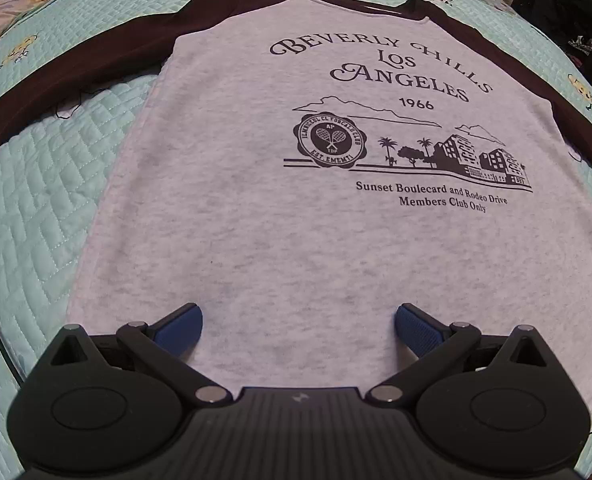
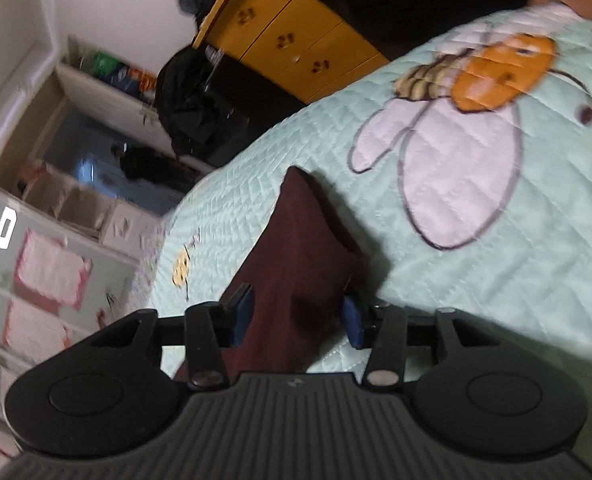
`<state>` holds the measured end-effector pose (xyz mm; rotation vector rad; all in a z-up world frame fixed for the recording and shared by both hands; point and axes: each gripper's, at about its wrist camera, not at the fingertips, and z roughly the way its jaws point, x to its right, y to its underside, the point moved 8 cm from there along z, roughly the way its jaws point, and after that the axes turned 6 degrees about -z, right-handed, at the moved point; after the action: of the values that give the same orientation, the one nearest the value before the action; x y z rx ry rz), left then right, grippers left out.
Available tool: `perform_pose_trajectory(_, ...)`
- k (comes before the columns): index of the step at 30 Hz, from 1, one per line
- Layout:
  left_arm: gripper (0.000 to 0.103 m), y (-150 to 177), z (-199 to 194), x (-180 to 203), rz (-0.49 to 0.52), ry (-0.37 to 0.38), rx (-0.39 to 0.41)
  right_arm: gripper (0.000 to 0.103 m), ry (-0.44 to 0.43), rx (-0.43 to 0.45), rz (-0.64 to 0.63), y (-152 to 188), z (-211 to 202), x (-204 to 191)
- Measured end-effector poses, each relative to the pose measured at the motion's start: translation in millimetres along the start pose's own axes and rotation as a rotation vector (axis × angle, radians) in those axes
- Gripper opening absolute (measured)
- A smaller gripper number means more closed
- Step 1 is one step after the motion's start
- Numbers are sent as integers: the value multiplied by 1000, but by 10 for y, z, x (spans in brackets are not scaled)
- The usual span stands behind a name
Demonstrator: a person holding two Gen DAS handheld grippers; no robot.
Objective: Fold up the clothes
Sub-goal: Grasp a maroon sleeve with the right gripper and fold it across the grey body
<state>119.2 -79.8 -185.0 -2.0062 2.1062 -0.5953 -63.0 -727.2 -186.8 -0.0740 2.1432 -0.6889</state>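
Right wrist view is motion-blurred and tilted; room detail behind the bed is hard to read. The sleeve (image 2: 296,264) end is the only part of the garment seen there, rest is cut off below the gripper body. In the left wrist view both sleeves run out of frame at the left and right edges, and the hem is hidden under the left gripper (image 1: 299,326).

Sweatshirt (image 1: 296,240): grey body, dark maroon raglan sleeves, lying flat and print-up on the quilted mint bedspread (image 1: 36,200). Print reads "Beverly Hills Los Angeles 1966". Collar is at the far end, hem nearest the camera.

Open bedspread lies left of the body; on the right the fabric runs close to the frame edge. Yellow dresser (image 2: 296,40) and a dark pile (image 2: 192,108) sit past the bed's far edge.

Left gripper hovers low over the hem area, level, pointing up the shirt's length; jaws spread wide, holding nothing.

Right gripper (image 2: 298,316) is rolled sideways; jaws partly closed with the maroon sleeve between the blue pads. Left pad touches cloth; firm pinch, cannot tell.
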Motion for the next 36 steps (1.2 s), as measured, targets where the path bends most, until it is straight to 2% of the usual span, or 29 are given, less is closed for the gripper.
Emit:
perform_pose_trajectory(1,102,0,-6,-5,-1,5,0,7,11,-1,-38,-14,3,-38)
perform_pose_trajectory(3,102,1,-18,-15,-2,15,1,7,23,2,-121,-27,-17,-152)
perform_pose_trajectory(5,102,1,-29,-25,-3,25,1,7,-11,20,-212,-10,-88,-420)
perform_pose_trajectory(8,102,8,-64,-53,-13,49,2,7,-100,44,-350,55,-167,-1073)
perform_pose_trajectory(11,102,34,-132,-107,-31,95,0,6,-228,52,-478,267,-283,-1893)
perform_pose_trajectory(13,102,50,-179,-143,-44,126,-2,6,-333,57,-570,506,-402,-2512)
perform_pose_trajectory(16,102,72,-256,-203,-65,175,0,6,-500,35,-731,1065,-575,-3409)
perform_pose_trajectory(18,102,80,-306,-251,-71,199,13,7,-589,3,-846,1582,-649,-3896)
perform_pose_trajectory(21,102,95,-347,-306,-59,212,37,6,-684,-87,-967,2445,-668,-4357)
perform_pose_trajectory(24,102,138,-343,-345,-60,245,37,6,-719,-230,-1067,3406,-518,-4542)
perform_pose_trajectory(27,102,173,-339,-393,-69,286,33,7,-668,-404,-1214,4408,-268,-4410)
perform_pose_trajectory(29,102,182,-351,-434,-72,315,38,7,-618,-468,-1311,4890,-196,-4238)
perform_pose_trajectory(32,102,185,-366,-501,-87,357,43,7,-584,-457,-1398,5205,-279,-4042)
perform_pose_trajectory(36,102,171,-372,-566,-115,409,42,7,-590,-435,-1378,5120,-299,-4082)
